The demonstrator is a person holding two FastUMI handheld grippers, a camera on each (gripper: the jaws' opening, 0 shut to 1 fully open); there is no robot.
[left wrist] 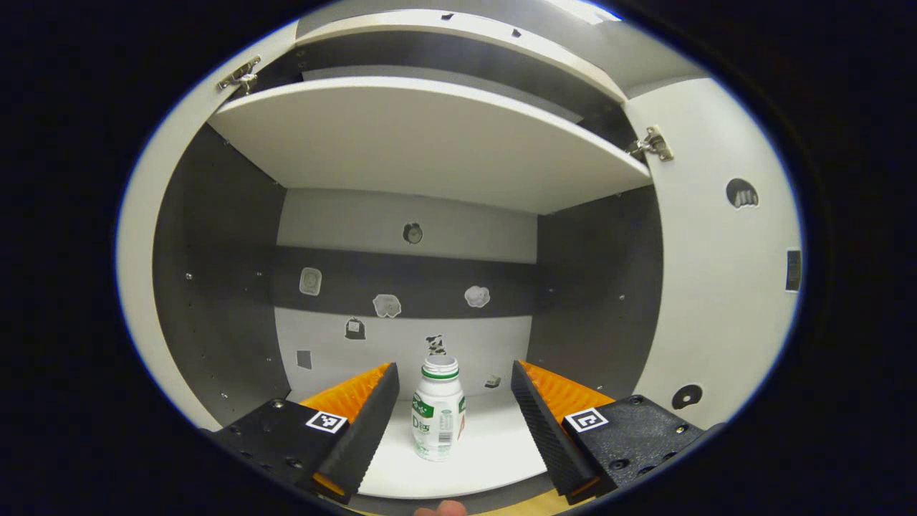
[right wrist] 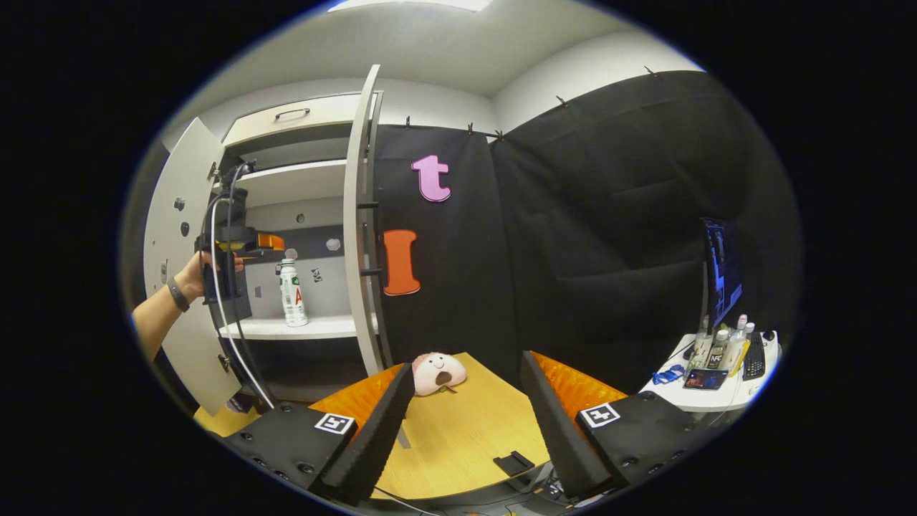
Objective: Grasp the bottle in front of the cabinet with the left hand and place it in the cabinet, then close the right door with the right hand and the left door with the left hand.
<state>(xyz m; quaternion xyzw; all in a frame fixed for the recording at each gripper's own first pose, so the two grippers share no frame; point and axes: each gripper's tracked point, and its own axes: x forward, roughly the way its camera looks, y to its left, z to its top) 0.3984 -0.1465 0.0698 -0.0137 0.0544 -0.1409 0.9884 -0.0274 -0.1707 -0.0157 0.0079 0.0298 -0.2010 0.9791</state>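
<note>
A white bottle [left wrist: 438,412] with a green label and white cap stands upright on the cabinet's lower shelf [left wrist: 494,451]. My left gripper [left wrist: 453,373] is open, its orange and black fingers on either side of the bottle and apart from it. In the right gripper view the bottle [right wrist: 290,292] stands on that shelf, and a hand [right wrist: 190,276] holds the left gripper [right wrist: 276,244] just before it. Both doors are swung open: the right door [right wrist: 354,215] edge-on, the left door [right wrist: 179,236] wide. My right gripper [right wrist: 467,364] is open above the wooden table [right wrist: 466,430], holding nothing.
An upper shelf [left wrist: 430,136] hangs over the bottle. Door hinges [left wrist: 650,145] sit at the cabinet's top corners. A pink plush toy [right wrist: 438,373] lies on the table near the cabinet. At the far right stands a white side table [right wrist: 673,395] with bottles, a keyboard and a monitor [right wrist: 720,265].
</note>
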